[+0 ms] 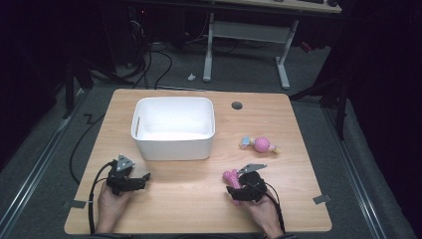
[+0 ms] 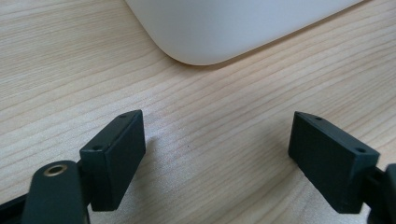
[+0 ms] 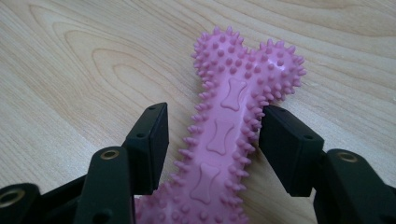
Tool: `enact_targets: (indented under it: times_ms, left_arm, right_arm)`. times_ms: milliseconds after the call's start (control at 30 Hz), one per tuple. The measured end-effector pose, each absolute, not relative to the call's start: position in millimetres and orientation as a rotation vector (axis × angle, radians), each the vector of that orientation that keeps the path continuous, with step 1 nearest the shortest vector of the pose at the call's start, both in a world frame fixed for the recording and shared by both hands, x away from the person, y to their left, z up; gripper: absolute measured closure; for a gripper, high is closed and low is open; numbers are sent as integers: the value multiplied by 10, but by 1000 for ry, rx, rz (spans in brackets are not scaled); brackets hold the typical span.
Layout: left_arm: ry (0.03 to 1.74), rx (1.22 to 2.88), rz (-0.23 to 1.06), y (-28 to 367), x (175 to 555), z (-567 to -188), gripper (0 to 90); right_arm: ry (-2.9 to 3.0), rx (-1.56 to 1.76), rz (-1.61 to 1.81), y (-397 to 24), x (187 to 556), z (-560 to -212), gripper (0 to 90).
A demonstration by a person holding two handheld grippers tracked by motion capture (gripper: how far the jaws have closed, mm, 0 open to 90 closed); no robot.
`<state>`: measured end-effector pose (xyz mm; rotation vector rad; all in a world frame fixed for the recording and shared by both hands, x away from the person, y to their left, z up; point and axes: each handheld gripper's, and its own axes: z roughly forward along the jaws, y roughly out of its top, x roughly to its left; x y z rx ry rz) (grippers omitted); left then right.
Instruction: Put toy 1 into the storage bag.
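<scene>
A pink spiky rubber bone (image 3: 219,135) lies flat on the wooden table (image 1: 189,209), its knobbed end pointing away from my right gripper (image 3: 212,135). The jaws stand on either side of its shaft: the right pad touches the spikes, while a strip of wood shows between the left pad and the toy. From above, the bone (image 1: 230,176) sticks out of the right gripper (image 1: 234,185) at the front right. My left gripper (image 1: 139,178) rests at the front left, open and with nothing between its fingers (image 2: 116,154), close to a corner of the white bin (image 2: 224,28).
The white rectangular bin (image 1: 174,99) stands in the middle of the table toward the back. A pink ball toy with rope ends (image 1: 262,144) lies to its right. A round cable hole (image 1: 237,105) sits near the far edge. Bare wood lies between my hands.
</scene>
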<state>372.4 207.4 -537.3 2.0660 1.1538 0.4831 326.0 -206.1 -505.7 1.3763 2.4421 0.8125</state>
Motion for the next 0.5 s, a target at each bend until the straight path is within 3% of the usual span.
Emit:
enact_targets:
  times_ms: [500]
  left_arm:
    - [1153,2067,483,2075,3724,-5373,191]
  right_arm:
    - [2426,1379,806,-2068,3239,-5043,532]
